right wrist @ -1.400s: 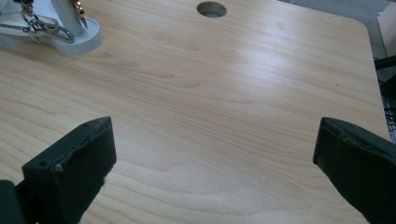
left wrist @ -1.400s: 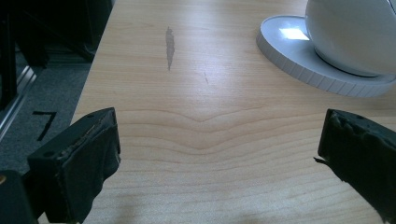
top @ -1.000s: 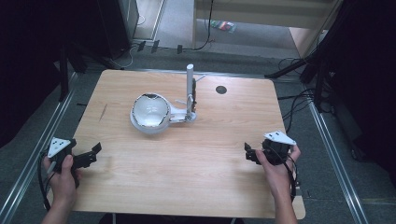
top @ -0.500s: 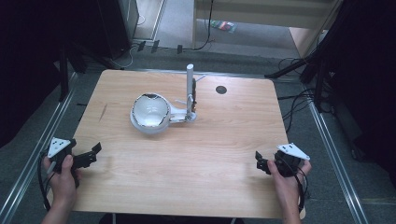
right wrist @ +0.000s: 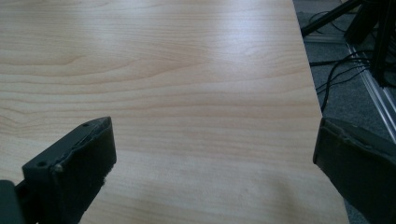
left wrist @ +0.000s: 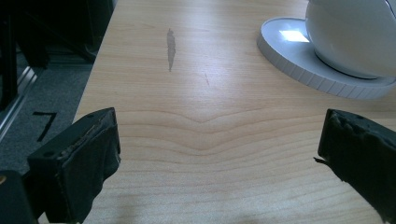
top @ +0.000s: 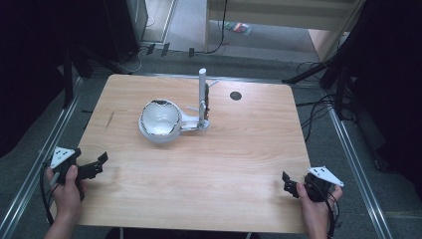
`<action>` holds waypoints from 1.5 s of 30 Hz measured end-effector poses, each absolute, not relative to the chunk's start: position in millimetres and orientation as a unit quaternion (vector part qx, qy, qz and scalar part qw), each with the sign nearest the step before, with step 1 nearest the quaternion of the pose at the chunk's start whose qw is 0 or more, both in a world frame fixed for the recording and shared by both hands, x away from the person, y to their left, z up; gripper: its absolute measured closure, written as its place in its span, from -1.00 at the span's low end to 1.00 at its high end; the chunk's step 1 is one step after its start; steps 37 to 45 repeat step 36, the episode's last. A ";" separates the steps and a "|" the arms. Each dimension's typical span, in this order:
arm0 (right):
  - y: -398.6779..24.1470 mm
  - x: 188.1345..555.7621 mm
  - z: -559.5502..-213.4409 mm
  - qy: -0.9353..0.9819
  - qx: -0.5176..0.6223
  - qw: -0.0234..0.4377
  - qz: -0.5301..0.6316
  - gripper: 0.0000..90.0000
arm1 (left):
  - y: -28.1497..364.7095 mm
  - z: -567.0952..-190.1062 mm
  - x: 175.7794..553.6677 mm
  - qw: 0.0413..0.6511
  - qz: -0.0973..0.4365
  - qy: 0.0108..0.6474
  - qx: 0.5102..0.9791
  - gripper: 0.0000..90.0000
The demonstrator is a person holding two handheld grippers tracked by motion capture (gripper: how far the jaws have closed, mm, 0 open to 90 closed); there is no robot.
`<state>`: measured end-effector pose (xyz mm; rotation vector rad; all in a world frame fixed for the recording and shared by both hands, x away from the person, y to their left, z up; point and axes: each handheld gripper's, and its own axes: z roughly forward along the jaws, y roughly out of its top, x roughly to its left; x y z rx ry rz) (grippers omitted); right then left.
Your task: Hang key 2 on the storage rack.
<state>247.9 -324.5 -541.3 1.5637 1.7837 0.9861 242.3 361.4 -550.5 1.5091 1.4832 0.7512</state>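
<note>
Resting wide apart, the left gripper (top: pixel 97 164) and right gripper (top: pixel 288 182) gaped empty, the white bowl (top: pixel 160 120) well ahead.

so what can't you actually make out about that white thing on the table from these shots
- White device, high view: too small and glare-washed to tell what its shiny round top is.
- Same device, left gripper view: cut off by the top and right edges, leaving the base rim and part of the dome.
- Upright post: small dark parts beside it are too small to identify.

At two o'clock in our left gripper view, the white dome (left wrist: pixel 355 35) and its round base (left wrist: pixel 299 56) run off the edge.
</note>
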 end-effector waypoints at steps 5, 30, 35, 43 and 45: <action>-329.3 238.1 -541.3 0.658 0.590 0.281 0.375 -1.00 | 361.6 -550.5 242.2 0.434 0.302 0.595 0.605 -1.00; -334.3 224.7 -546.4 0.641 0.595 0.285 0.393 -1.00 | 360.7 -550.6 242.4 0.430 0.303 0.596 0.607 -1.00; -334.6 225.1 -546.7 0.640 0.596 0.281 0.394 -1.00 | 361.0 -550.5 242.7 0.430 0.301 0.597 0.607 -1.00; -334.4 225.3 -546.8 0.641 0.596 0.283 0.393 -1.00 | 361.0 -550.5 242.7 0.430 0.301 0.597 0.607 -1.00; -334.4 225.3 -546.8 0.641 0.596 0.283 0.393 -1.00 | 361.0 -550.5 242.7 0.430 0.301 0.597 0.607 -1.00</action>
